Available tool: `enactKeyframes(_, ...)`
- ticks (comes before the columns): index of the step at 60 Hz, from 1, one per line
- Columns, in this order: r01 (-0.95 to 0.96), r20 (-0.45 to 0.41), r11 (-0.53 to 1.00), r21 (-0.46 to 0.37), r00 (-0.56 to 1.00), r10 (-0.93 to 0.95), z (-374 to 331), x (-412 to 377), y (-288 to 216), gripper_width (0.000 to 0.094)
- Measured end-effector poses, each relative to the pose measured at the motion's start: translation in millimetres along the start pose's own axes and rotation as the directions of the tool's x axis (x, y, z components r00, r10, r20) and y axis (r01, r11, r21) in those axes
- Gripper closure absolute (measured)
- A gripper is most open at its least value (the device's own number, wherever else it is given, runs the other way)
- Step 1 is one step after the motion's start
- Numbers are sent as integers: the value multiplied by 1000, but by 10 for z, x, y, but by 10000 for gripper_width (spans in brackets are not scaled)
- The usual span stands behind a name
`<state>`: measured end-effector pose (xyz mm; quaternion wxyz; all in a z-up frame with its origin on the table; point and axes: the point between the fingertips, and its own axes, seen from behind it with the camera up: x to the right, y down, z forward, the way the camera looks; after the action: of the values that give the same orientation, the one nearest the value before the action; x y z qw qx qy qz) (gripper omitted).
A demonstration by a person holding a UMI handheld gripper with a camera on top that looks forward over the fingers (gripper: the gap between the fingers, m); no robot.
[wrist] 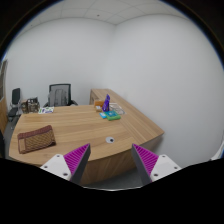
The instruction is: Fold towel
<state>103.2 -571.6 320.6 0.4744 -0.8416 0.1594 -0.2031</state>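
The gripper [111,160] hangs high above the near edge of a long curved wooden counter [80,130], looking down its length into an office room. Its fingers are spread wide apart with nothing between them; the purple pad [76,157] of the left finger and its partner on the right both face inward over open air, clear of everything on the counter.

The towel [36,139], a brownish patterned cloth, lies flat on the counter ahead of the fingers and off to the left, near the counter's left end. It appears roughly rectangular; whether it is already doubled over cannot be made out.

Farther beyond the fingers, toward the far end of the counter, stands a small blue and purple object [107,103] on a greenish base. A black office chair [61,94] sits behind the counter, well beyond the towel, against a white wall [150,60].
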Motion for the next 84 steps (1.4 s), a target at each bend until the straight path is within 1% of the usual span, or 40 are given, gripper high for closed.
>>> enactKeyframes(8,0,18,1000,-12,1000,0,-70,-14,102,78)
enactKeyframes(15,1,36,1000,-28,999,0,-140,-167,321,78)
enactKeyframes(25,40,114,996,-81,993,-31,-197,-810,738,76)
enactKeyframes(32,84,189,990,-112,980,-62,-237,-1514,980,73)
enactKeyframes(43,131,322,985,-111,942,-89,-311,-2920,1138,71)
enactKeyframes(53,144,442,984,-106,893,-83,-179,-4334,1093,74)
enactKeyframes(64,186,536,981,-55,834,-128,183,-5665,948,76)
enactKeyframes(69,226,576,973,-43,801,-161,385,-6139,995,77)
enactKeyframes(77,306,608,951,-37,762,-222,767,-6689,1219,79)
enactKeyframes(84,343,633,938,-52,737,-235,1016,-6990,1426,144)
